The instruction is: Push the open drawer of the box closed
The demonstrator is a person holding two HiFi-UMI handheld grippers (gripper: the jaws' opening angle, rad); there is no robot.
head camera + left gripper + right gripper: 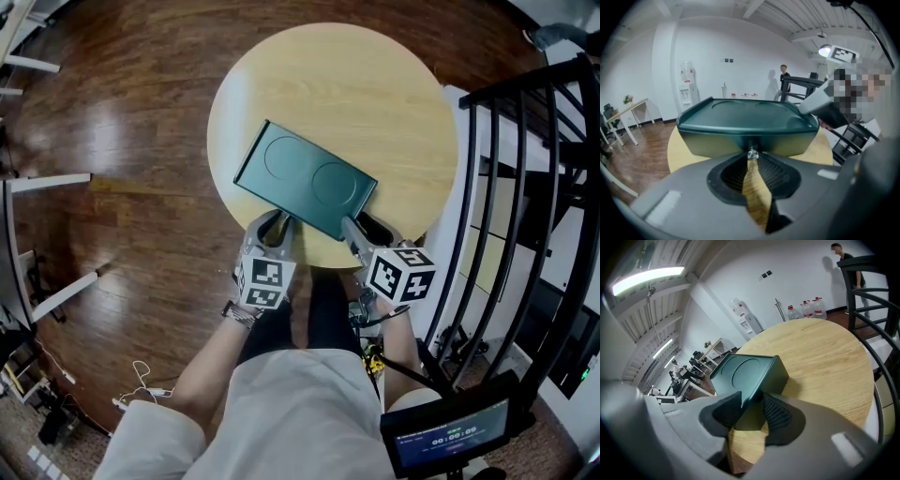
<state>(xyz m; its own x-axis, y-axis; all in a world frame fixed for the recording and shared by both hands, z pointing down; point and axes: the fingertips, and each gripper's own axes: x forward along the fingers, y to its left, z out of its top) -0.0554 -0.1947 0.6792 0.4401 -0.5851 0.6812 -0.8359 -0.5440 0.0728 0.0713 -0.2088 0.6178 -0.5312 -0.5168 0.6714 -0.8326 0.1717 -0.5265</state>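
Observation:
A dark green box (305,178) with two round imprints in its lid lies on the round wooden table (375,94), its near long side facing me. In the left gripper view the box (745,119) fills the middle, and its olive front carries a small metal knob (751,154). The drawer front looks flush with the box. My left gripper (278,223) sits at that front, jaws narrowed onto the knob (751,157). My right gripper (364,225) stands wide around the box's near right corner (745,373), with both pads against it (752,404).
A black metal railing (525,187) stands close on the right of the table. White furniture legs (47,183) stand on the wooden floor at left. A small screen (450,436) sits at bottom right. A person (784,75) stands far off by the wall.

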